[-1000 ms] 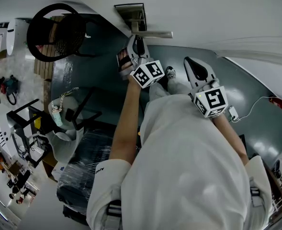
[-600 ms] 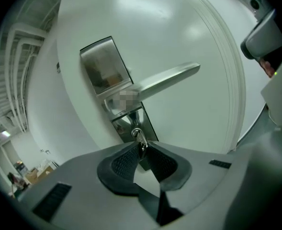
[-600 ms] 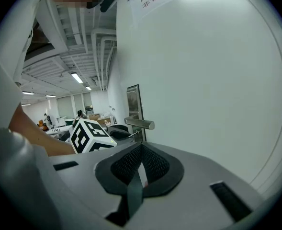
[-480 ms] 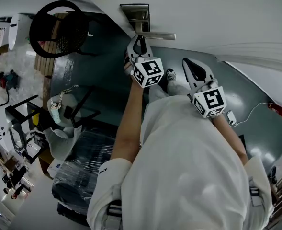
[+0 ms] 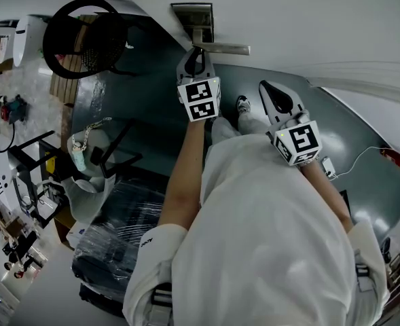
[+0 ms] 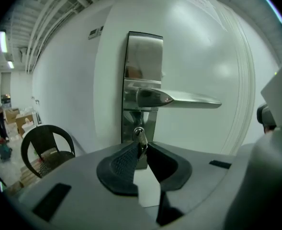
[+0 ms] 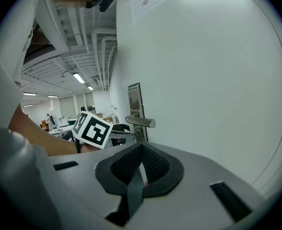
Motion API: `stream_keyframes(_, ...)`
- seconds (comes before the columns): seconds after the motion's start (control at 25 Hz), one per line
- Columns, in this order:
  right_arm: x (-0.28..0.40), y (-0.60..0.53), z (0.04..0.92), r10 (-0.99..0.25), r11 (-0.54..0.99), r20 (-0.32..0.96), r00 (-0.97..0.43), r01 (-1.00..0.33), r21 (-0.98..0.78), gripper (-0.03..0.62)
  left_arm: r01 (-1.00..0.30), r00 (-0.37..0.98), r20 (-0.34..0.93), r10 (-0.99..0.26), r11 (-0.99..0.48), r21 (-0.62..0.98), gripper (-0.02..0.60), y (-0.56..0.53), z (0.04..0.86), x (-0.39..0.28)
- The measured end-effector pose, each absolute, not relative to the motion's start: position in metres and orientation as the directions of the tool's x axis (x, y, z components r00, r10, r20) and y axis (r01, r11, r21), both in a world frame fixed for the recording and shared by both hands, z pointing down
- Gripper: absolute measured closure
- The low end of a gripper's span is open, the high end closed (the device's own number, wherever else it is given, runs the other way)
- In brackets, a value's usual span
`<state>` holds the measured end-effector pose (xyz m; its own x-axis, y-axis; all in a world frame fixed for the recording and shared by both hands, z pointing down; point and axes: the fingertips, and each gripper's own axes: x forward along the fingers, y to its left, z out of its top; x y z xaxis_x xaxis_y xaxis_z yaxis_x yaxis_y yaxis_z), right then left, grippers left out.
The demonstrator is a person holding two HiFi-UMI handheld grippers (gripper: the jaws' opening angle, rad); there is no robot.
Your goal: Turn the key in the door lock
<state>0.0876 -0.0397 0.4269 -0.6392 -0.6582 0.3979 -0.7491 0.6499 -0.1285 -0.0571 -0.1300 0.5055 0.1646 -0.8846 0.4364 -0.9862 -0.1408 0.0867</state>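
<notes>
The left gripper (image 6: 141, 150) had rolled, fingers just closing on the key (image 6: 141, 137); the turn seemed under way, needing more roll. The right gripper (image 7: 141, 169) was clenched, empty.

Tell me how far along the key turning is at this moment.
Done: the key sits in the lock plate below the door handle, and the left gripper has just been closing and now pinches it. In hand: the turn itself; how far the key has rotated cannot be told. Left: finishing the turn and letting go. The right gripper is shut, empty, held aside.
</notes>
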Motion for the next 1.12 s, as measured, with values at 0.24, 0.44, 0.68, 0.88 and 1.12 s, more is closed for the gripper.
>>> stream_keyframes(0.24, 0.0893, -0.0402, 0.4278, -0.655, 0.654, 0.400, -0.641, -0.746, -0.127, 0.599, -0.962, 0.204, 0.418, -0.885, -0.102, 0.255, 0.535, -0.1295, 0.5073, -0.0595)
stream_keyframes(0.44, 0.0919, -0.0402, 0.4294, -0.655, 0.649, 0.404, -0.638, -0.749, -0.132, 0.598, -0.874, 0.274, 0.363, -0.891, -0.073, 0.481, 0.546, -0.1296, 0.5085, -0.0615)
stream_keyframes(0.68, 0.0927, -0.0405, 0.4311, -0.650, 0.652, 0.405, -0.644, -0.745, -0.138, 0.599, -0.395, 0.438, 0.177, -0.881, -0.012, 0.919, 0.552, -0.1314, 0.5072, -0.0603)
stream_keyframes(0.88, 0.0897, -0.0390, 0.4305, -0.645, 0.658, 0.403, -0.649, -0.740, -0.138, 0.598, 0.001, 0.414, -0.013, -0.910, -0.014, 1.000, 0.554, -0.1309, 0.5071, -0.0614)
stream_keyframes(1.12, 0.0909, -0.0393, 0.4308, -0.647, 0.653, 0.409, -0.643, -0.745, -0.139, 0.598, 0.400, 0.330, -0.130, -0.935, 0.013, 0.917, 0.528, -0.1301, 0.5090, -0.0629)
